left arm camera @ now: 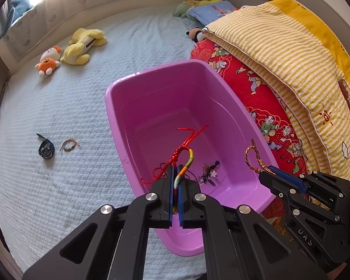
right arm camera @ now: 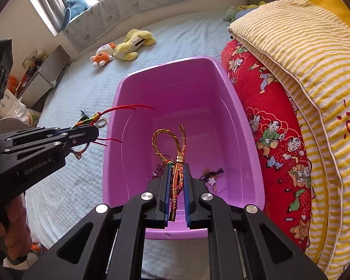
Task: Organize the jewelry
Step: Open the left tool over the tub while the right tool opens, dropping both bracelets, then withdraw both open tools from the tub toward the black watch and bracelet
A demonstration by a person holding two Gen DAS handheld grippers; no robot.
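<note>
Holding two cords over the purple plastic bin [left arm camera: 151, 116] at once: left gripper [left arm camera: 175, 170] with fingers narrowed tight on a rainbow-and-red knotted cord bracelet [left arm camera: 186, 161], right gripper [right arm camera: 176, 170] with fingers pinched on a red-gold braided cord bracelet [right arm camera: 168, 140] whose loop stands up past the tips. Best done by lowering each one well inside the rim before spreading the fingers, releasing one at a time so loose red tails cannot snag the neighbouring cord, and aiming for bare floor toward the middle of the bin, away from the small purple flower charm piece [left arm camera: 208, 175] already lying near the lower end. Worth watching the red strands trailing toward the lower left of the left-wrist view, likely to catch on the rim. Counted: two bracelets held, one or perhaps two small tangled pieces in the bin, hard to separate; one dark watch [left arm camera: 46, 148] and one beaded bracelet [left arm camera: 69, 145] waiting on the bed [left arm camera: 58, 186] at middle left. Counted besides: one bin, two grippers.
</note>
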